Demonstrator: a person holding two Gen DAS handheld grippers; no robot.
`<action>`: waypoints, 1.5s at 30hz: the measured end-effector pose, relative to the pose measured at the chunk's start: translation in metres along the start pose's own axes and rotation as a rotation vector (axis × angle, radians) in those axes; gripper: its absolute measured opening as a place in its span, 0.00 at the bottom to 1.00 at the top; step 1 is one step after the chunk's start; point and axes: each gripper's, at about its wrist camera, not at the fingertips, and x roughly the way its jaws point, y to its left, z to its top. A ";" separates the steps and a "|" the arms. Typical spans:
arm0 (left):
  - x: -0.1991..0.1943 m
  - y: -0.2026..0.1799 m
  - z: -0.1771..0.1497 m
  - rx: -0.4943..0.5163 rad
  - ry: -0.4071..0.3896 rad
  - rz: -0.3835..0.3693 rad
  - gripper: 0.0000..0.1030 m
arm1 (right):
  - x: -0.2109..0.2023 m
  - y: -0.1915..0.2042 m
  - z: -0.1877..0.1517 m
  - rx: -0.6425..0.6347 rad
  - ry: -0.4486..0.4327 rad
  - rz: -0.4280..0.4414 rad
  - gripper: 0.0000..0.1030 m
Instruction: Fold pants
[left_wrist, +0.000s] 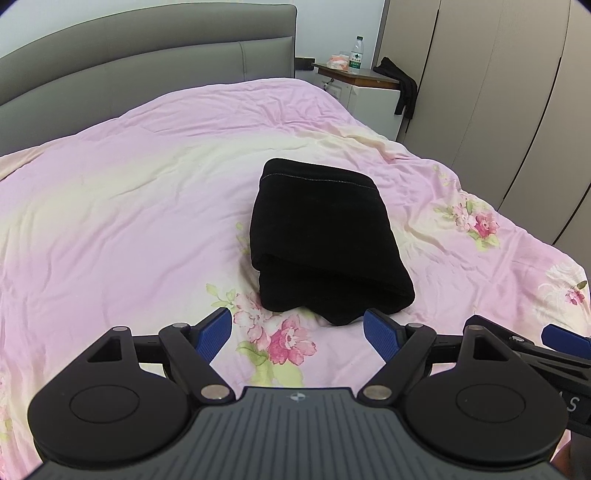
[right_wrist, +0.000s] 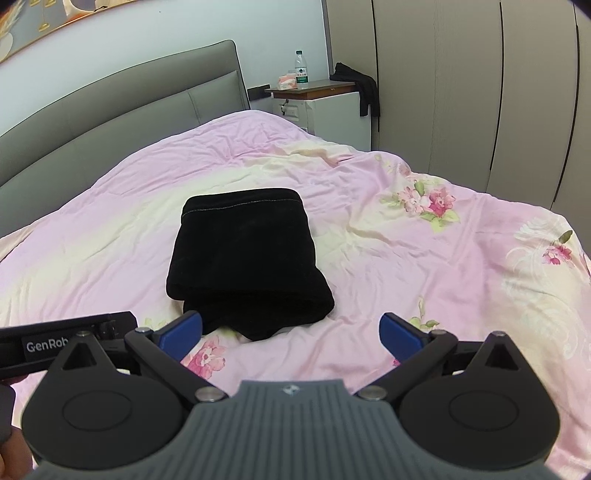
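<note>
The black pants (left_wrist: 325, 240) lie folded into a compact stack on the pink floral bedspread (left_wrist: 129, 221), with the folded layers facing me. They also show in the right wrist view (right_wrist: 247, 258). My left gripper (left_wrist: 297, 334) is open and empty, hovering just short of the stack's near edge. My right gripper (right_wrist: 291, 332) is open and empty, also just short of the near edge, slightly to the right of the stack. The right gripper shows at the right edge of the left wrist view (left_wrist: 554, 350), and the left gripper's body shows at the left of the right wrist view (right_wrist: 66, 343).
A grey padded headboard (left_wrist: 147, 62) stands at the far end of the bed. A nightstand (left_wrist: 362, 77) beside it holds a water bottle (left_wrist: 355, 55) and a draped black garment (left_wrist: 402, 88). Wardrobe doors (left_wrist: 498, 92) line the right side.
</note>
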 end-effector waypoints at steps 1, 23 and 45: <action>0.000 0.000 0.000 0.000 0.000 0.000 0.92 | 0.000 0.000 0.000 0.002 0.001 0.000 0.95; -0.002 0.001 -0.001 0.003 0.003 0.002 0.92 | -0.003 0.001 -0.002 0.011 0.007 -0.009 0.95; -0.002 0.007 -0.001 0.009 0.003 0.006 0.92 | -0.004 0.001 -0.003 0.016 0.008 -0.010 0.95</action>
